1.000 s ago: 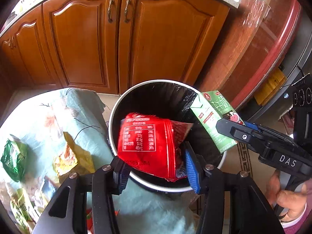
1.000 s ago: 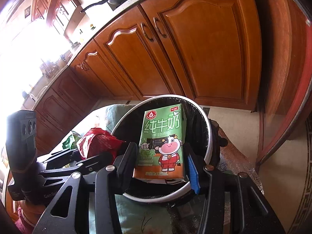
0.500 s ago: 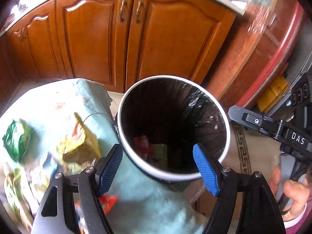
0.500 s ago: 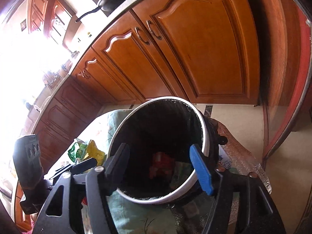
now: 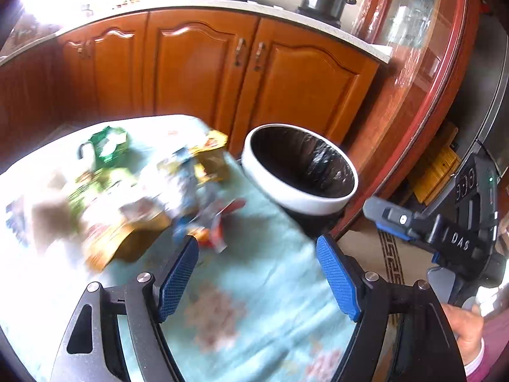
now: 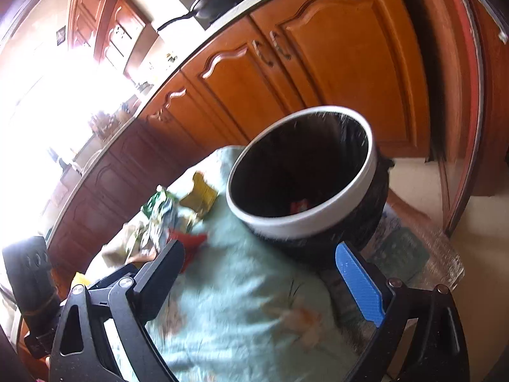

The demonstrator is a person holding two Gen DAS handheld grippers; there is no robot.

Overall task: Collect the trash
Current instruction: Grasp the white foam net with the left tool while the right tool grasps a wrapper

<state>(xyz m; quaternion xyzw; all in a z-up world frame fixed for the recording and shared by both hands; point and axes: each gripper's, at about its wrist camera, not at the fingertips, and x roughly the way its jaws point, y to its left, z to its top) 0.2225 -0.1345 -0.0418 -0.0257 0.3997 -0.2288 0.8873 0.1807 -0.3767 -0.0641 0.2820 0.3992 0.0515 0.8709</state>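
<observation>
Orange-brown kitchen cabinets (image 5: 203,73) fill the background of your left wrist view, with a pot and a pan on the counter above. Below them a pale green floral cloth (image 5: 254,289) covers the table, and the white-rimmed bin (image 5: 300,195) with its black liner stands just off the table's far right edge. Your left gripper (image 5: 257,280) is now empty, jaws spread wide, where a second ago it held a red packet over the bin; it has pulled back over the cloth. The remaining trash, a blurred heap of wrappers (image 5: 127,191), lies left of the bin, with a green packet (image 5: 109,145) at the far side. Your right gripper (image 5: 413,226) shows at the right edge, beside the bin. From the right wrist view, the same bin (image 6: 296,219) sits ahead, and a scrap of red shows deep inside, so the dropped pieces are in. Your right gripper (image 6: 270,277) is also empty with jaws wide apart; the milk carton it carried is gone. The wrappers (image 6: 165,219) wait to its left on the cloth (image 6: 248,312). Two items are binned; I'd judge the next pick comes from that heap.
</observation>
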